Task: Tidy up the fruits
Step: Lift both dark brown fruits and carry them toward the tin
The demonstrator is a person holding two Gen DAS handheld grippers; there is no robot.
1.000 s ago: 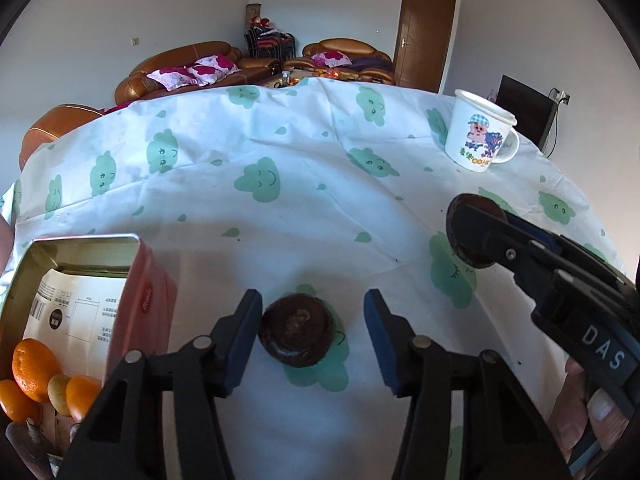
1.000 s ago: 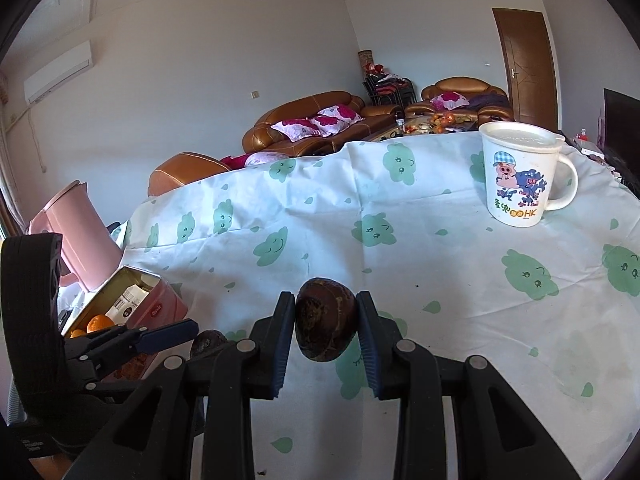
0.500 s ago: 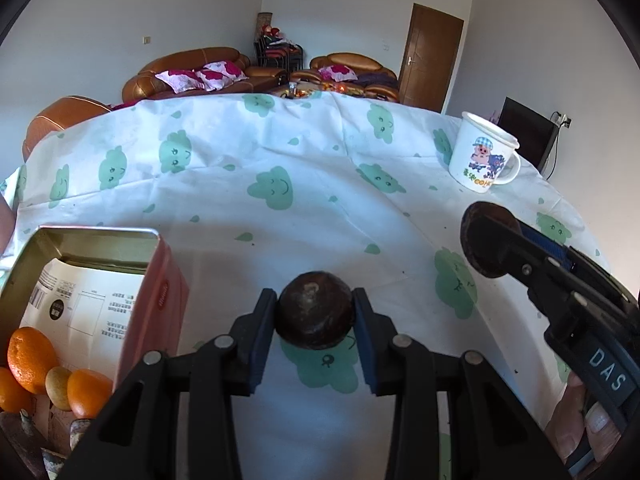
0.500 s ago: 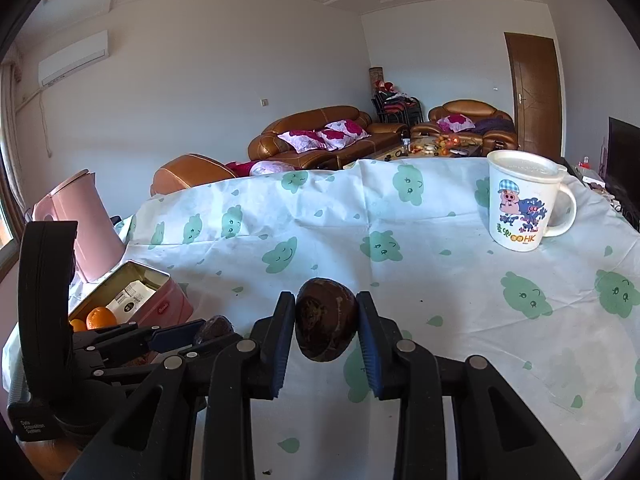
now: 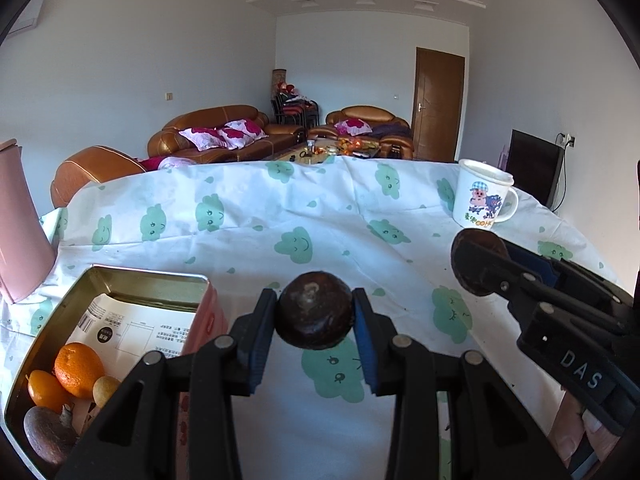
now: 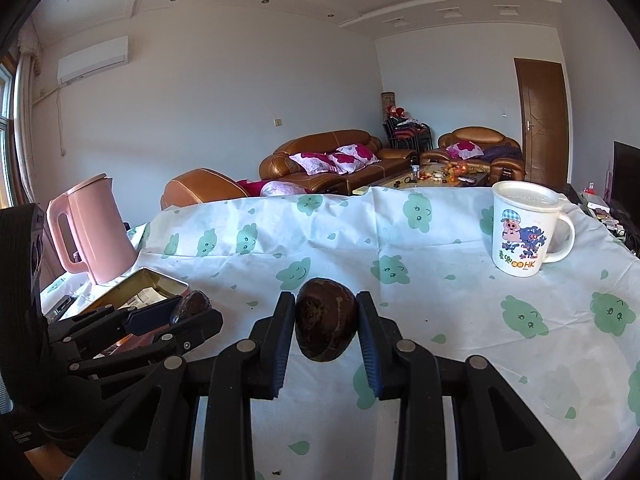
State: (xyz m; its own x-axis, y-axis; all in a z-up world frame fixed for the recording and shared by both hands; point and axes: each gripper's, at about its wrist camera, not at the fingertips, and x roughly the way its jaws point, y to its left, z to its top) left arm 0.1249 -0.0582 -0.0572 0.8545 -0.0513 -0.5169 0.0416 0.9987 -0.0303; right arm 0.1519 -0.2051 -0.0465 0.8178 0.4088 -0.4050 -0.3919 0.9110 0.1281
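Dark brown fruit (image 5: 315, 315) sits pinched between the left tool (image 5: 315, 322) pads.

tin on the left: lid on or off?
Off. The tin stands open; oranges, other fruit and a printed sheet show inside. No lid in view.

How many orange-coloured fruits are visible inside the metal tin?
2. Both lie in the near left corner of the metal tin: a round orange fruit, and a smaller orange one touching it on its left. Others may be hidden behind the hand-held gripper.
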